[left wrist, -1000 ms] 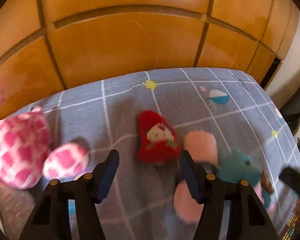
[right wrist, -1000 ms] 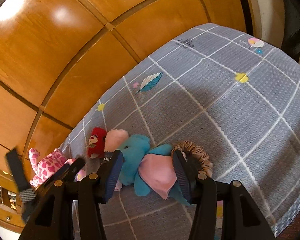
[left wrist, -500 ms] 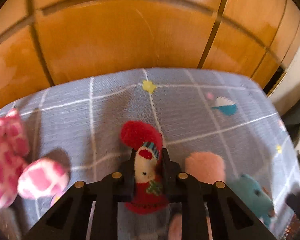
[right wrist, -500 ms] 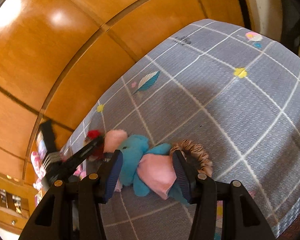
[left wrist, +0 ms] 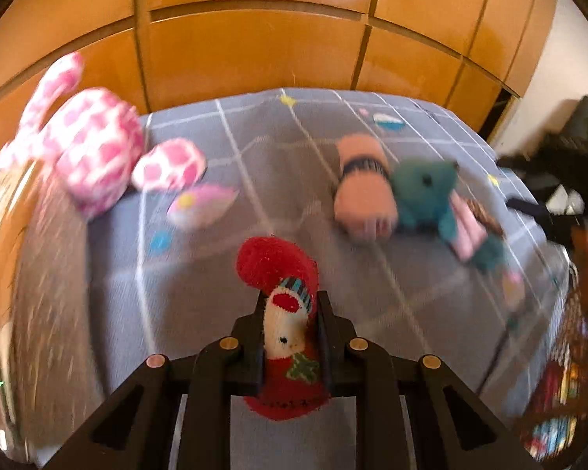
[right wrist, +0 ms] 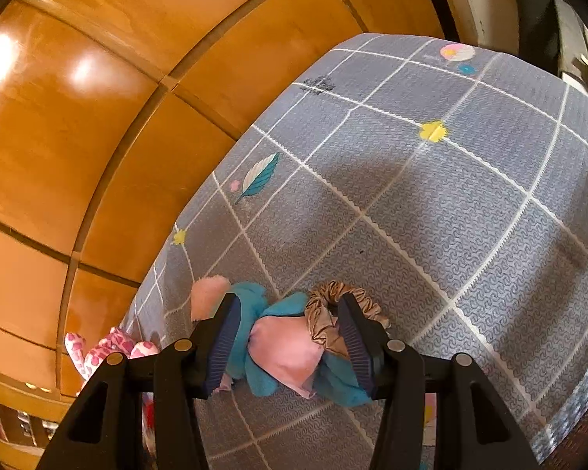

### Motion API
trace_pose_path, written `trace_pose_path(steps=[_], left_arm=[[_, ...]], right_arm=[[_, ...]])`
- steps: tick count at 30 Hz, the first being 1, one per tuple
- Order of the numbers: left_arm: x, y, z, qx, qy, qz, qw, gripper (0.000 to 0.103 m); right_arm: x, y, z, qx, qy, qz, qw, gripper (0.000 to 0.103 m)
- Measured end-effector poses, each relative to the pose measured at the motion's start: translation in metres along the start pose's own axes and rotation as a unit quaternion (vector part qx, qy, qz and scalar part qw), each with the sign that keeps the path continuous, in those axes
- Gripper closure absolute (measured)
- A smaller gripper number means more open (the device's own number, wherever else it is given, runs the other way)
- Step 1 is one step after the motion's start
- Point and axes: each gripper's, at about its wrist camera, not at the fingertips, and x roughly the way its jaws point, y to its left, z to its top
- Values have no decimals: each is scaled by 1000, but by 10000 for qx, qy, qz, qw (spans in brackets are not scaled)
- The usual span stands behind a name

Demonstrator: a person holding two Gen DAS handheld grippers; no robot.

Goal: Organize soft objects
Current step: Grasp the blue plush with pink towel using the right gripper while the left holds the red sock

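Note:
My left gripper point(left wrist: 292, 305) is shut on a red Christmas sock point(left wrist: 274, 262) with a white face on it, held off the grey checked mat point(left wrist: 254, 137). A teal plush toy with a pink belly point(right wrist: 286, 348) lies on the mat. My right gripper point(right wrist: 287, 305) hovers over it, open, a finger on each side and neither pad pressing. A brown scrunchie point(right wrist: 325, 313) lies against the toy by the right finger. A rolled pink sock point(left wrist: 362, 192) sits next to the teal toy's head point(left wrist: 423, 192).
A pink-and-white checked bunny plush point(left wrist: 90, 149) lies at the mat's left end, near a small pink pouch point(left wrist: 202, 207). Orange wooden cabinet doors point(left wrist: 254, 47) stand right behind the mat. Bare mat stretches to the right of the scrunchie point(right wrist: 470, 215).
The left jaws were wide open around the red sock, then shut on it. The left gripper has since pulled back with the sock. The right gripper has stayed over the teal toy.

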Motion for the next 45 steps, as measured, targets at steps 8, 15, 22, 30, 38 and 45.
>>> trace_pose_path(steps=[8, 15, 22, 30, 38, 45], left_arm=[[-42, 20, -75, -6, 10, -90, 10000, 82], [-55, 38, -110, -264, -147, -102, 9995, 82], [-54, 51, -116, -550, -204, -388, 9975, 80], [-57, 54, -121, -661, -297, -440, 9964, 77], [-60, 52, -130, -762, -391, -406, 9955, 76], [-62, 42, -137, -626, -491, -266, 9965, 77]], right_arm=[[5, 4, -3, -146, 80, -135, 9998, 51], [19, 54, -31, -1771, 433, -585, 9815, 50], [53, 98, -64, -3616, 841, -1742, 9120, 46], [101, 111, -73, -4689, 1034, -2348, 8452, 40], [102, 90, -58, -4052, 959, -2189, 8825, 73], [104, 84, -56, -4047, 938, -2231, 8819, 73]])
